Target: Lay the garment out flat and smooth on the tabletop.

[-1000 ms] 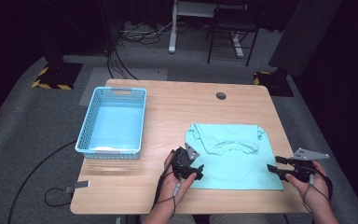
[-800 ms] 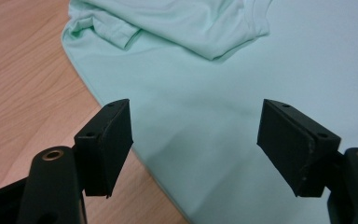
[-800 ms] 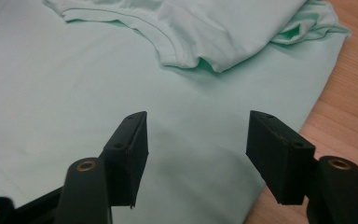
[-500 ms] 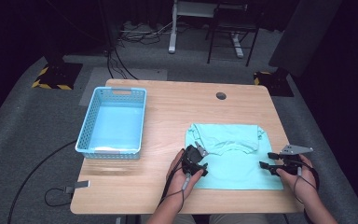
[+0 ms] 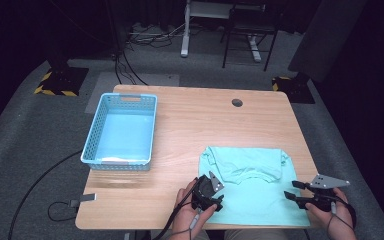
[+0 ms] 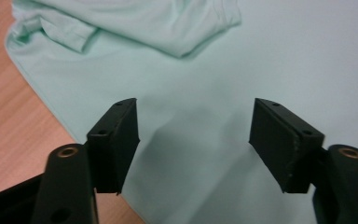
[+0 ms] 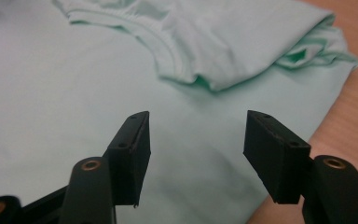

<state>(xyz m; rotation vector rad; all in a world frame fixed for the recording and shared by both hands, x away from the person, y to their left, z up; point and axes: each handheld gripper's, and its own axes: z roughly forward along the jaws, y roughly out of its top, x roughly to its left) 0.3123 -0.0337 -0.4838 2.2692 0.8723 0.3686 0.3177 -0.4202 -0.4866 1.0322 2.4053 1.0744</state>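
Blue plastic basket [image 5: 121,131] sits at the left of the wooden table [image 5: 195,120], well apart from everything else. Mint-green T-shirt [image 5: 250,187] lies flat on the near right part of the table, its top part folded down over the body so the collar and both short sleeves sit in a doubled band along the far edge; the lower part is smooth, only faint creases. Left gripper [image 5: 214,201] is at the shirt's near left corner, held by a hand from the bottom edge; in the left gripper view its jaws stand apart, having just been closing a little, with smooth shirt fabric [image 6: 196,121] lying under and between them, and the pads press on nothing. The shirt's left hem runs just beside the left jaw, bare wood next to it. Right gripper [image 5: 291,190] is at the shirt's near right edge; its jaws are released too, just been closing, with fabric [image 7: 193,126] under the gap, the folded sleeve and collar beyond the tips, and nothing grasped.
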